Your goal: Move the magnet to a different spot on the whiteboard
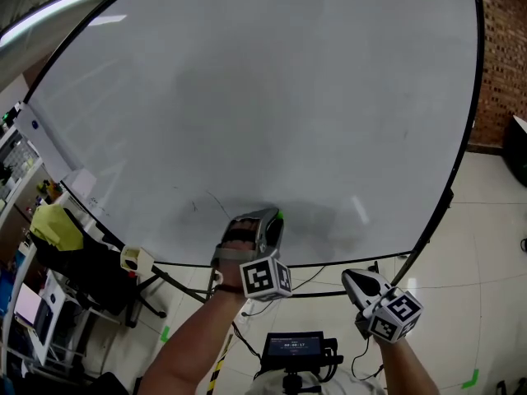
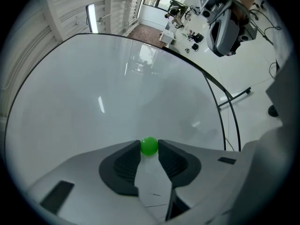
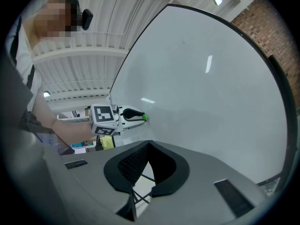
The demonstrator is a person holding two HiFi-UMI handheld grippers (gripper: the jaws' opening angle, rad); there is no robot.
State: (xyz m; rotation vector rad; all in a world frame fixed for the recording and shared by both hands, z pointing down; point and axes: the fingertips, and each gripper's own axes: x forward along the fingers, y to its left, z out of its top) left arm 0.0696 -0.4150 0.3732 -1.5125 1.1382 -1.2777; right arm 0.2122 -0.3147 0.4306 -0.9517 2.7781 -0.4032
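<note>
board: the whiteboard (image 1: 247, 97) takes up the whole far side. Its face is bare to the left, above and to the right of my grip.
left tongs: my left tongs (image 1: 274, 218) are clamped on the magnet (image 2: 149, 146), a small green ball pinched right at the pad tips.
magnet spot: low on the board, just above the bottom edge, roughly mid-width. Whether it touches the face or sits just off it, I can't tell.
step: I judge I'm mid-carry to a new spot. The tip grip is shallow, so I'd keep the squeeze even, bring the ball square to the face and let it stick before opening.
right tongs: my right tongs (image 1: 347, 276) are closed on nothing, on the near side to the right, below the board and clear of it.
edges: the bottom frame is close under the magnet, so avoid going down. The right frame (image 1: 470, 122) is well apart.
room: up or sideways is all free.
</note>
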